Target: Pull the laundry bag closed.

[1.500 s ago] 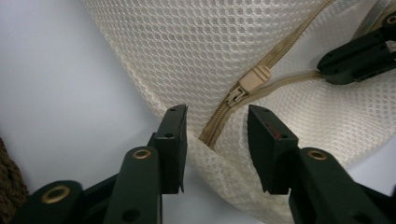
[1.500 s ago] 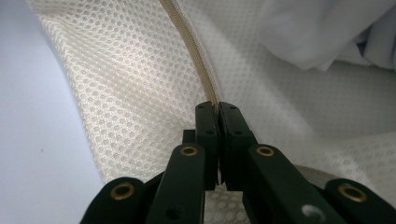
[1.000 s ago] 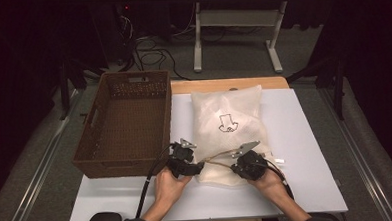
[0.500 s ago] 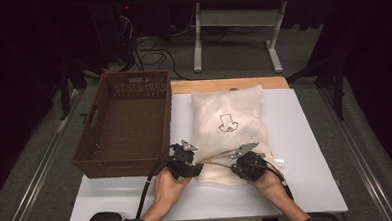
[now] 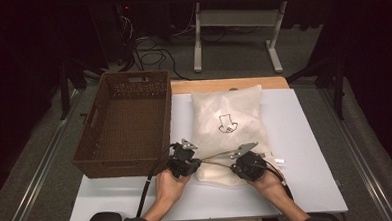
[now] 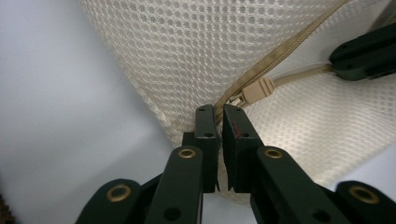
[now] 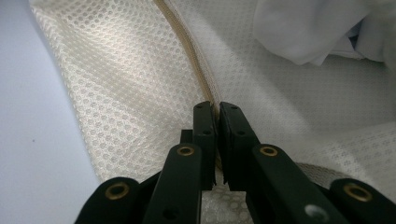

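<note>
Dark floor and cable clutter frame a white bench (image 5: 307, 185), where the work sits at its near edge. On it the left gripper (image 6: 219, 114) has just been closing its jaws, and they now stand pressed together on the zipper tape (image 6: 275, 58) of a cream mesh laundry bag (image 5: 228, 124), right at the bag's corner, with the beige zipper slider (image 6: 256, 91) lying just past the tips at about one o'clock. The right gripper (image 7: 215, 111) has its jaws clamped on the same zip line farther along, with mesh on both sides and white cloth (image 7: 308, 28) showing through the bag at about one o'clock. From above, the two grippers sit at the bag's near end, the left at about seven o'clock of the bag and the right at about five, with the opened zip stretched between them. The bag lies flat on the bench, a small printed outline (image 5: 228, 123) on its top face. A brown wicker basket (image 5: 128, 158) stands empty just beside the bag at nine o'clock.

As a judgement: both holds on the zip are made, but the slider looks to be at the corner end, so the zip has yet to be run shut and the bag moved to the basket.
</note>
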`<state>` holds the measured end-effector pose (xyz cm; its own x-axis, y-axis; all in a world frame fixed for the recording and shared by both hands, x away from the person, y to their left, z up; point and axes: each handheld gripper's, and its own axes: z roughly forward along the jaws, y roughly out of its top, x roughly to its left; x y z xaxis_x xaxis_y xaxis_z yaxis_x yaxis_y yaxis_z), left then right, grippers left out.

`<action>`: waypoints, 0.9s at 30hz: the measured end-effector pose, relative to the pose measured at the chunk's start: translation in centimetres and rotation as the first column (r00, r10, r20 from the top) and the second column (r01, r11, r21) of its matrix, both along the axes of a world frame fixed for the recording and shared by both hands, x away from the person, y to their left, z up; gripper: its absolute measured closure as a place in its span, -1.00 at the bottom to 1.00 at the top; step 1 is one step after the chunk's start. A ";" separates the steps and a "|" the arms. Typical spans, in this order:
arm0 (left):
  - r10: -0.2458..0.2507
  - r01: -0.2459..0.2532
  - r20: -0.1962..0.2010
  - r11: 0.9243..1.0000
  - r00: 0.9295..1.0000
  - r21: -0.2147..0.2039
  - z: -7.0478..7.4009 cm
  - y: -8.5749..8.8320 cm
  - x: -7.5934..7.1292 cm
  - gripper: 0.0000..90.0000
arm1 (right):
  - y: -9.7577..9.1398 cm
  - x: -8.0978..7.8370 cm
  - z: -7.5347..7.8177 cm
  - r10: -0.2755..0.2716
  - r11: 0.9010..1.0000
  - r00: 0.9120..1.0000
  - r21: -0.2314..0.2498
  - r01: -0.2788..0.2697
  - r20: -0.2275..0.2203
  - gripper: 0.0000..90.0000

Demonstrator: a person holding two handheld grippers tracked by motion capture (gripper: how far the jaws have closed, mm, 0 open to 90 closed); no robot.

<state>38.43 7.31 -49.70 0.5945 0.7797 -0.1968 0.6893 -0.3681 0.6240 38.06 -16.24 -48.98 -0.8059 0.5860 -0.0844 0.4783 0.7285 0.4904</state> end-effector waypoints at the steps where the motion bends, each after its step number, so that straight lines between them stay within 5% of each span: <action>1: -0.009 0.009 -0.006 1.000 1.000 0.006 -0.2 -0.1 0.2 0.93 | 0.0 0.0 0.0 0.001 1.000 1.000 -0.005 -0.001 0.000 0.92; 8: -0.025 0.025 -0.002 1.000 1.000 0.009 -0.6 -0.3 0.4 0.97 | 0.4 -0.2 0.2 -0.023 1.000 1.000 -0.015 0.023 0.006 0.90; 21: -0.003 0.006 0.071 0.999 0.997 -0.036 2.1 0.9 -0.4 0.96 | 0.4 -0.1 0.0 -0.036 0.999 0.999 -0.009 0.036 0.000 0.91; 27: -0.010 0.010 0.036 1.000 0.999 0.004 0.7 0.4 0.2 0.97 | 0.4 -0.1 0.0 -0.040 0.999 0.999 -0.004 0.040 -0.008 0.91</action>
<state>38.66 7.67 -48.97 0.6088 0.7743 -0.1726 0.6629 -0.3770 0.6469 37.99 -15.86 -48.94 -0.7823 0.6177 -0.0799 0.5115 0.7103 0.4835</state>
